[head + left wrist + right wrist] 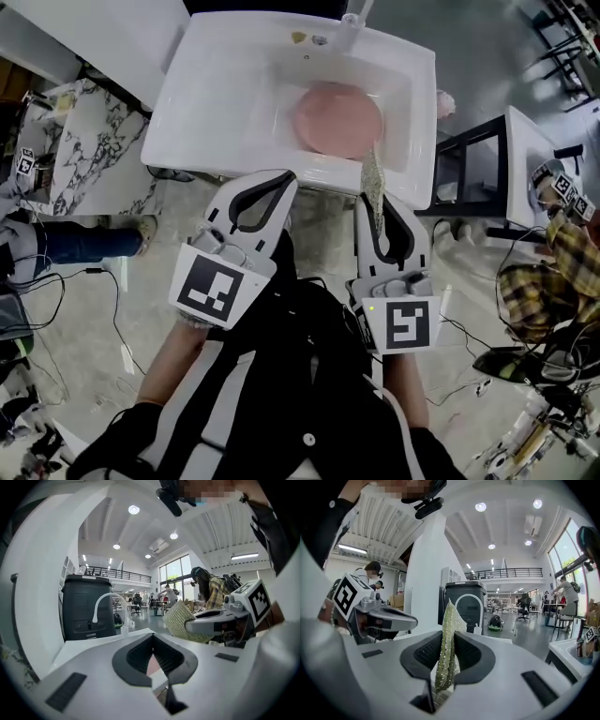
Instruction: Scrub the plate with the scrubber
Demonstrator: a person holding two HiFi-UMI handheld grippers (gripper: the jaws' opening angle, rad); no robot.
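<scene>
A round pink plate (337,120) lies flat in the white sink (234,103), below the faucet (349,28). My right gripper (379,199) is shut on a glittery green-gold scrubber (373,183), which stands up edge-on between the jaws (446,644) and reaches over the sink's front rim toward the plate. My left gripper (275,180) hovers at the front rim left of it, jaws shut with nothing in them (152,638). A sliver of the pink plate (152,666) shows through the left jaws' gap. The left gripper view also catches the scrubber (179,619).
A marble-patterned counter (84,141) stands left of the sink, a black-framed white table (487,150) to the right. A person in a plaid shirt (553,272) sits at the far right. Cables (56,281) trail over the floor. A dark bin (86,606) stands behind the sink.
</scene>
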